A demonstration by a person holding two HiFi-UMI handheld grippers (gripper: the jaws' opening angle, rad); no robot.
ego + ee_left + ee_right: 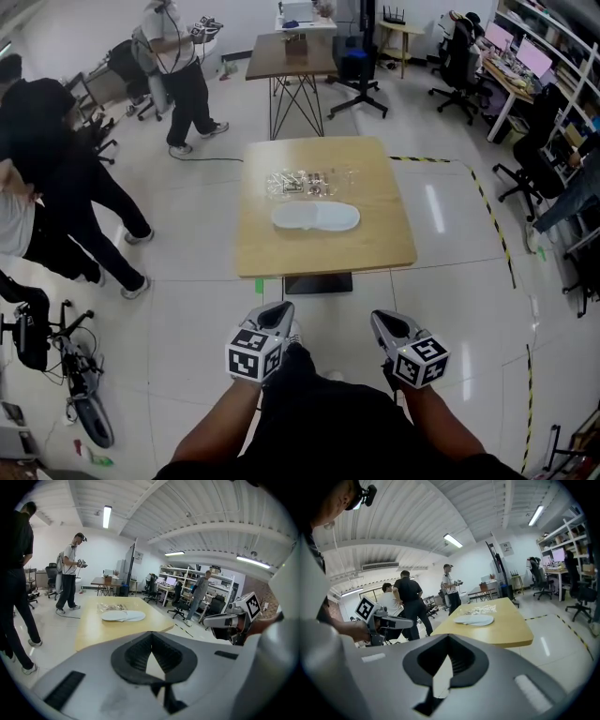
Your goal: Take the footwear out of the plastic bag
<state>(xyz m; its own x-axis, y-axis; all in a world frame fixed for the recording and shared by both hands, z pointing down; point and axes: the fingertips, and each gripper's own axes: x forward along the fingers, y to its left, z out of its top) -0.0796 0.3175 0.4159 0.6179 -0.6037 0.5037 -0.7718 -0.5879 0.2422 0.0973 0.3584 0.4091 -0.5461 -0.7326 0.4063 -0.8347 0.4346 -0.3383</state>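
Footwear [316, 217]: one pale, flat, white pair, carried on the largest piece listed.

1. Table [319, 255], square, light wood top, on a glossy tiled floor. The near edge faced the person with the tools.
2. Second table [292, 58], darker wood with thin metal legs, stood past the first table's far edge.
3. Bystanders: one person [183, 84] stood beyond the far left corner, and two more [56, 187] stood off the left edge.
4. Footwear, as above: it lay about the middle of the tabletop, its long side running along the near edge. I could not tell whether a film wrapped it.
5. Clear plastic packet [309, 181], crinkled, with small pale contents. It lay just beside the footwear, between it and the far edge.
6. Left gripper [278, 310], with a marker cube at its rear. The jaws were clenched together with nothing between them. It was held low over the floor, well short of the near edge, and pointed at the table.
7. Right gripper [380, 318], same make. It was likewise clenched and empty, level with the left one and apart from it.
8. Green tape mark [260, 283], on the floor under the near edge.
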